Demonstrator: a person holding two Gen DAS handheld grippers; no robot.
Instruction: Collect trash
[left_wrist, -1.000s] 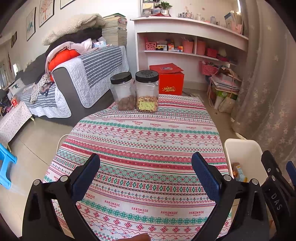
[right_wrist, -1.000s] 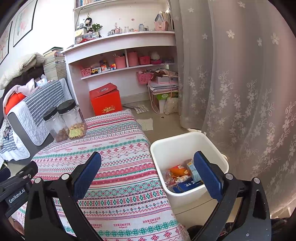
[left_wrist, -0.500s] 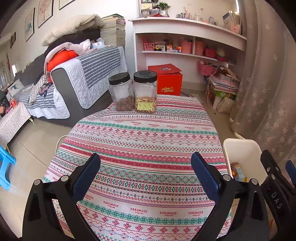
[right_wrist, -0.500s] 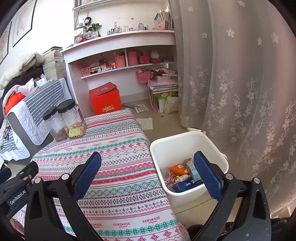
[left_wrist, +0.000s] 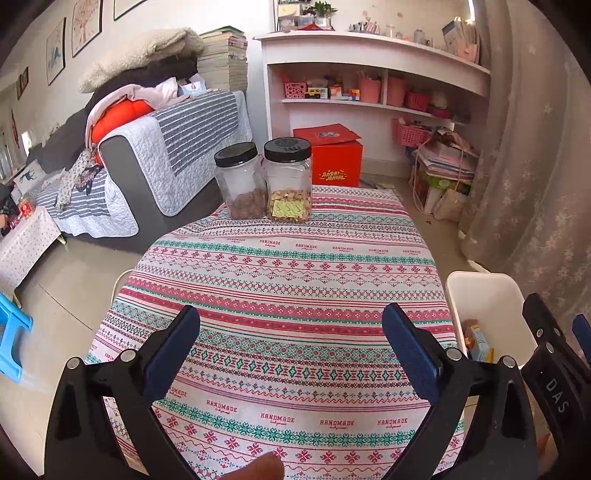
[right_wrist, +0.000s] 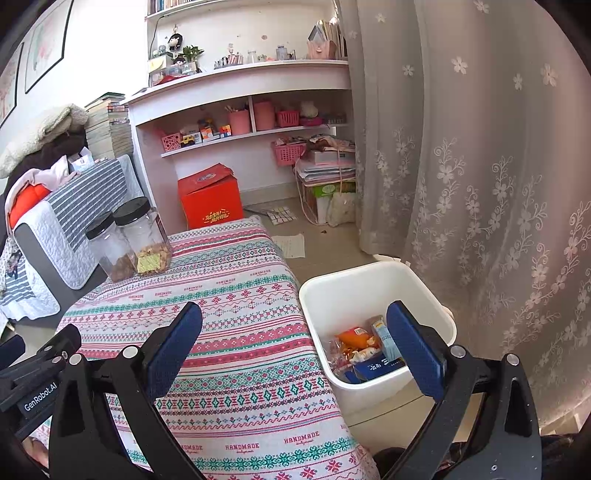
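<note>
A white trash bin (right_wrist: 373, 280) stands on the floor to the right of the table; it holds several wrappers and small cartons (right_wrist: 364, 349). Its rim also shows in the left wrist view (left_wrist: 480, 282). My left gripper (left_wrist: 291, 334) is open and empty above the near part of the patterned tablecloth (left_wrist: 288, 266). My right gripper (right_wrist: 295, 332) is open and empty, held over the table's right edge and the bin. No loose trash shows on the tablecloth.
Two black-lidded clear jars (left_wrist: 264, 181) stand at the table's far edge. A red box (right_wrist: 210, 201), white shelves (right_wrist: 240, 122) and a sofa (left_wrist: 159, 147) lie beyond. A curtain (right_wrist: 480, 166) hangs right of the bin. A blue stool (left_wrist: 11, 339) is at left.
Both views have shifted only slightly; the left gripper drifted a little. Both grippers stay open and empty.
</note>
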